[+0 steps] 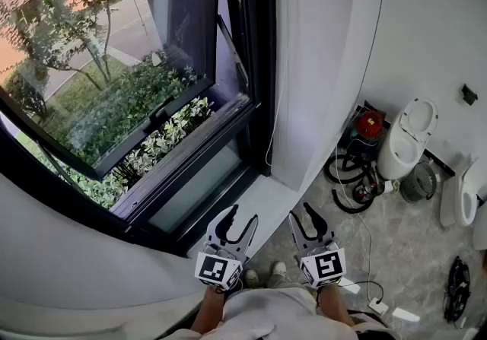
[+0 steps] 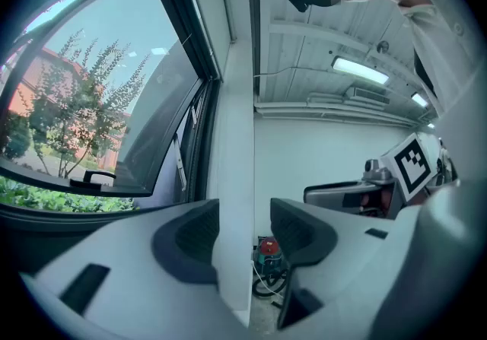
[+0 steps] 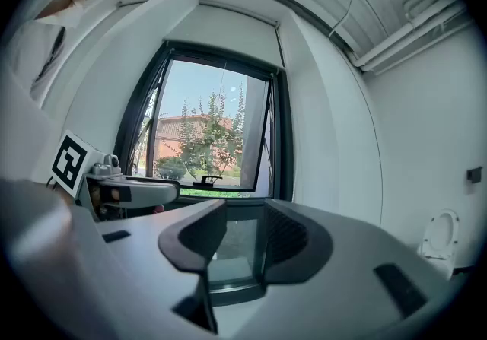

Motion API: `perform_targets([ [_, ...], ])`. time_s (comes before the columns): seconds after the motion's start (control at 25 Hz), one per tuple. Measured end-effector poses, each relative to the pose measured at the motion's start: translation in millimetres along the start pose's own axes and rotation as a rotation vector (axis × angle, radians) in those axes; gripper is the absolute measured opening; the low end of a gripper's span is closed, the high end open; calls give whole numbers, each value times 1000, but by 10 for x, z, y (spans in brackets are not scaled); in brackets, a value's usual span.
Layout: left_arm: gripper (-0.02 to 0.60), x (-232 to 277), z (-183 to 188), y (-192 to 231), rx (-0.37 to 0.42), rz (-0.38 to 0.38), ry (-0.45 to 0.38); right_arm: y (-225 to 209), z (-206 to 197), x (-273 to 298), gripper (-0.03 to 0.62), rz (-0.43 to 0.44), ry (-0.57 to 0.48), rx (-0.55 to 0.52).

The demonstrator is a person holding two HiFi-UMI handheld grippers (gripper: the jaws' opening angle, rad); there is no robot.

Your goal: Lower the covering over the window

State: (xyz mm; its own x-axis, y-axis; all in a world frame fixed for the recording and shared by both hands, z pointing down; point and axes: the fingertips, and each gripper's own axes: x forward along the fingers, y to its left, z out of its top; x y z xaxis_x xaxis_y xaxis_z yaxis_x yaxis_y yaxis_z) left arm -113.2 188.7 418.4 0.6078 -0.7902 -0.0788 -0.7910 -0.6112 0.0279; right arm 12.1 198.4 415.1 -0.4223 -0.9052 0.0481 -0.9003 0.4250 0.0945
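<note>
You're holding the left gripper and right gripper level in front of the window, both jaws spread wide and empty, I'd guess because nothing's been grabbed yet. The covering looks rolled up at the top, glass bare. Count: two grippers, one window, one cord hanging beside the frame, probably your pull.
</note>
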Motion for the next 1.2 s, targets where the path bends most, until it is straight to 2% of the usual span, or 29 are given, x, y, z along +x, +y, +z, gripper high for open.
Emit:
perform_targets([
  [0.36,208,280,-50,64,22,16,-8,-252,-15,177,138,16,-44,17],
  [0.8,190,732,-61,-117,54,56,4,-677,5,382,137,93,-69,31],
  [0.96,175,883,-104,-137,60,69,16,-824,-22,442,137,88,-63,38],
  [1.04,146,958,-104,-110,59,79,15,-886,-40,487,137,86,-59,39],
  [1.2,141,1110,-122,-69,50,77,25,-1001,-90,576,137,73,-40,49],
])
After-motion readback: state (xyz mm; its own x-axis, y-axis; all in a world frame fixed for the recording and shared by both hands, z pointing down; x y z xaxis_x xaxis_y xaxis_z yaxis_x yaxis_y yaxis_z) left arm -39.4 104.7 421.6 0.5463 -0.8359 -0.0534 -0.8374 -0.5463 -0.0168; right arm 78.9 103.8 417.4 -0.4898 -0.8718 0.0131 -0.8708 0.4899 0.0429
